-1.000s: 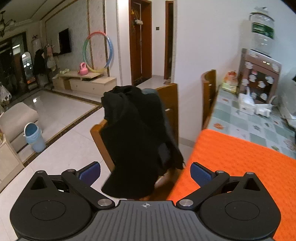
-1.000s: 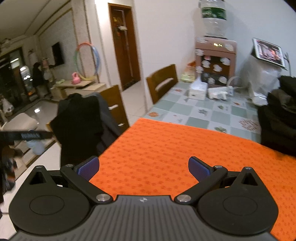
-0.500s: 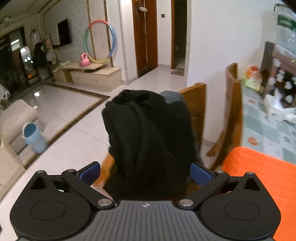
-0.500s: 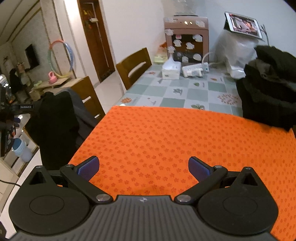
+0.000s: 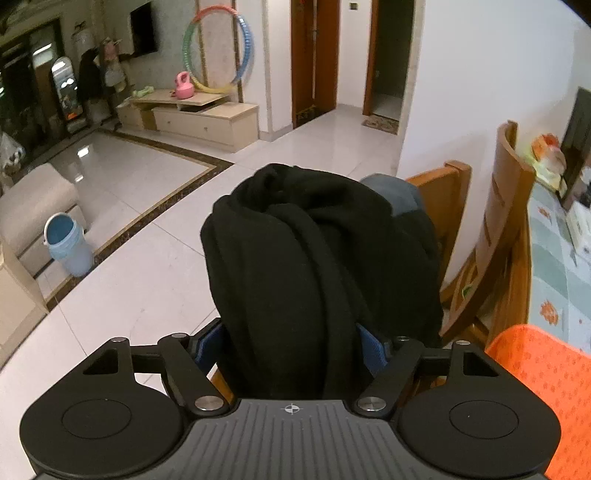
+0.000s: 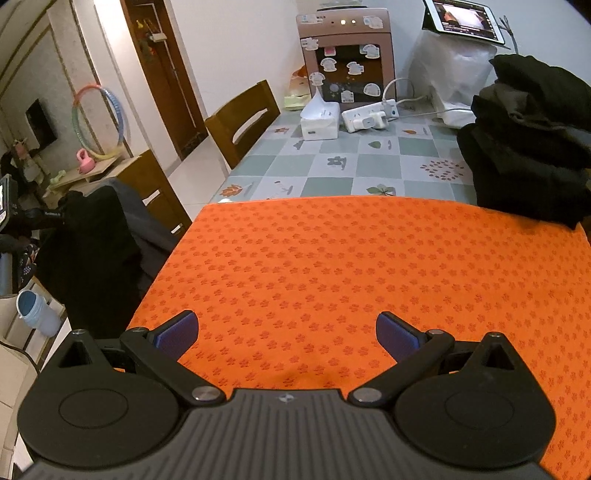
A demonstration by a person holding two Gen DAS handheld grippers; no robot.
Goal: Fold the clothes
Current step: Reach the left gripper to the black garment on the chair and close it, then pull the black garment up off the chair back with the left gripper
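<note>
A black garment (image 5: 303, 258) hangs over the back of a wooden chair (image 5: 439, 195) beside the table. My left gripper (image 5: 291, 345) has its blue pads (image 5: 371, 349) pressed against both sides of the garment's hanging folds. The same garment shows at the left of the right wrist view (image 6: 88, 236). My right gripper (image 6: 286, 332) is open and empty, hovering over the orange mat (image 6: 354, 258) on the table. A stack of folded dark clothes (image 6: 528, 147) sits at the mat's far right corner.
A second wooden chair (image 6: 243, 122) stands at the table's left side. A tissue box (image 6: 319, 120), power strip (image 6: 369, 116), water dispenser (image 6: 345, 59) and tablet (image 6: 465, 18) are at the table's far end. A blue bin (image 5: 68, 243) stands on the tiled floor.
My left gripper moved in on the black garment and its jaws closed on it. My right gripper swung right and tilted down over the orange mat, staying open.
</note>
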